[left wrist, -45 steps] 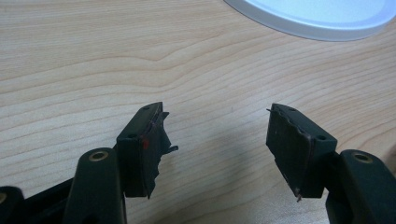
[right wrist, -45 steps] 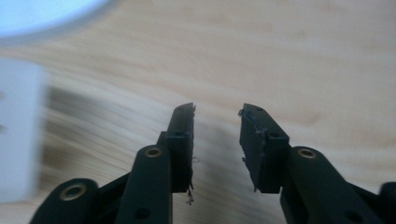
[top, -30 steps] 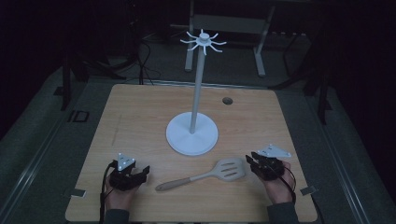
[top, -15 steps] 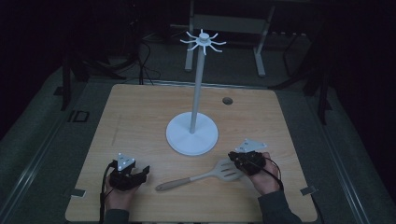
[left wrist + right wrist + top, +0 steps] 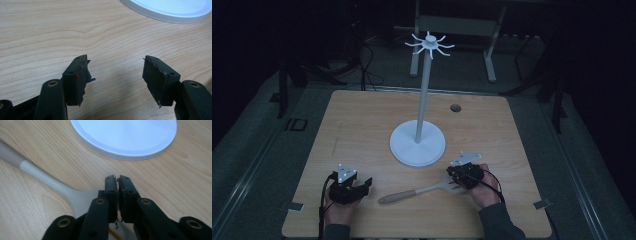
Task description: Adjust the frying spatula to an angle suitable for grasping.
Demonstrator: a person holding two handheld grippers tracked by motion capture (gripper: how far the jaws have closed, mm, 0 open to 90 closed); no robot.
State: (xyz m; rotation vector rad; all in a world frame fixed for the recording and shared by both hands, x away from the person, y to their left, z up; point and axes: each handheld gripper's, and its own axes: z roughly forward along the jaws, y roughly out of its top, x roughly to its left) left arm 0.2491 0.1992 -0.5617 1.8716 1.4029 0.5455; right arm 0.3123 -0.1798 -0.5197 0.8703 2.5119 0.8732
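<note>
A pale spatula (image 5: 422, 191) lies flat on the wooden table (image 5: 362, 125) near the front edge, its head to the right. My right gripper (image 5: 457, 179) rests over the spatula head with its jaws pressed together. In the right gripper view the spatula (image 5: 50, 182) runs off to the upper left from under the right gripper (image 5: 116, 178), and nothing shows between the tips. My left gripper (image 5: 364, 185) sits at the front left, apart from the handle. In its own view the left gripper (image 5: 116, 67) stands open over bare wood.
A white stand (image 5: 424, 95) with a round base (image 5: 417, 145) and a ring of hooks (image 5: 429, 44) on top stands mid-table, just beyond both grippers. A small dark hole (image 5: 455, 107) marks the far side. Dark floor and metal frames surround the table.
My right gripper has moved left from the table's right side onto the spatula head. The left gripper and the spatula have stayed put.
</note>
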